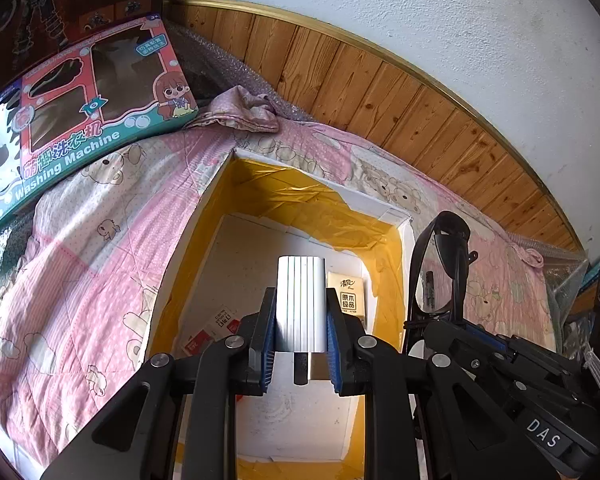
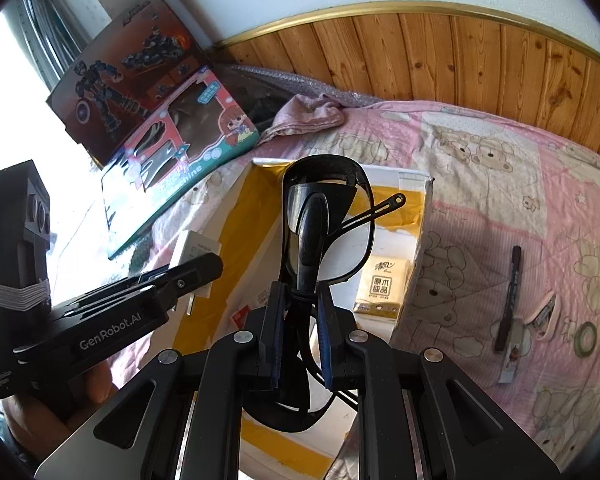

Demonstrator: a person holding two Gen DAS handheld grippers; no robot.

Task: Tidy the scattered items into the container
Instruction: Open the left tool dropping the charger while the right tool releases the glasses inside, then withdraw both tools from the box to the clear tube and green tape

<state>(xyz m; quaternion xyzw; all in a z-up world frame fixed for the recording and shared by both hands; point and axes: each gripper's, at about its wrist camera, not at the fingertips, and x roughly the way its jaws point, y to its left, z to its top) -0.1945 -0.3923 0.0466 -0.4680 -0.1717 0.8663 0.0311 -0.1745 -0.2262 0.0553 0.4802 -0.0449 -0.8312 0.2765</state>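
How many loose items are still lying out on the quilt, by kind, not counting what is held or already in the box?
Black marker pen: 1
Tape roll: 1
Pink and white clip-like item: 1
Small white tag or strip: 1
Total: 4

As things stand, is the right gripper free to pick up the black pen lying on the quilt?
Probably not yet: the right gripper is shut on the glasses. The pen lies unobstructed on the quilt, right of the box.
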